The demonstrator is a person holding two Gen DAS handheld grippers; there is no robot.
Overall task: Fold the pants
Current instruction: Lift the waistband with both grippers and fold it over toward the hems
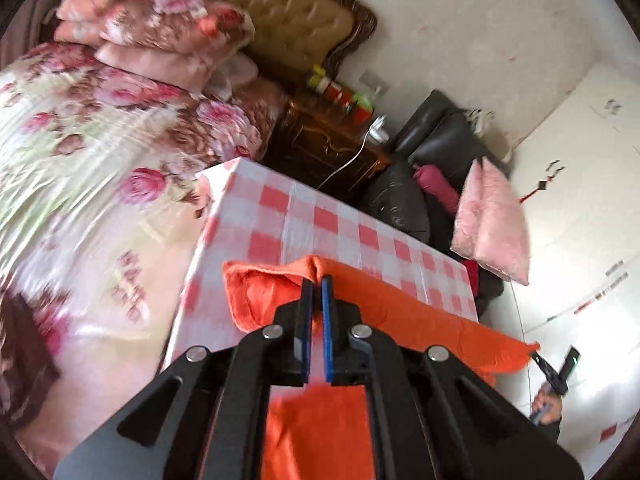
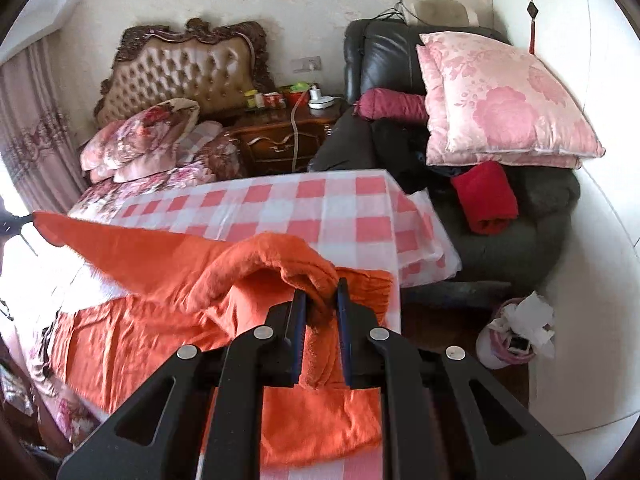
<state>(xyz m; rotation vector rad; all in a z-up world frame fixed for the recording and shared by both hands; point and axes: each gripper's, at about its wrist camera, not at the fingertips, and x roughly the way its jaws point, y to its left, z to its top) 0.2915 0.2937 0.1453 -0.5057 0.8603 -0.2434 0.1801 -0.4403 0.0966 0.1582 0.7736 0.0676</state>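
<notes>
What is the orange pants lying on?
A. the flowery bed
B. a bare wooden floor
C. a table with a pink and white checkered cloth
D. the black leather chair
C: the orange pants are spread over the pink and white checkered cloth on the table, while both tongs pinch folds of the fabric.

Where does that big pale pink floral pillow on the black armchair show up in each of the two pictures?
Left wrist view: pale pink floral pillow at right of centre, tilted, beside the black leather armchair.
Right wrist view: upper right, atop the armchair.
Shared landmark: red-and-white checked tablecloth.
</notes>
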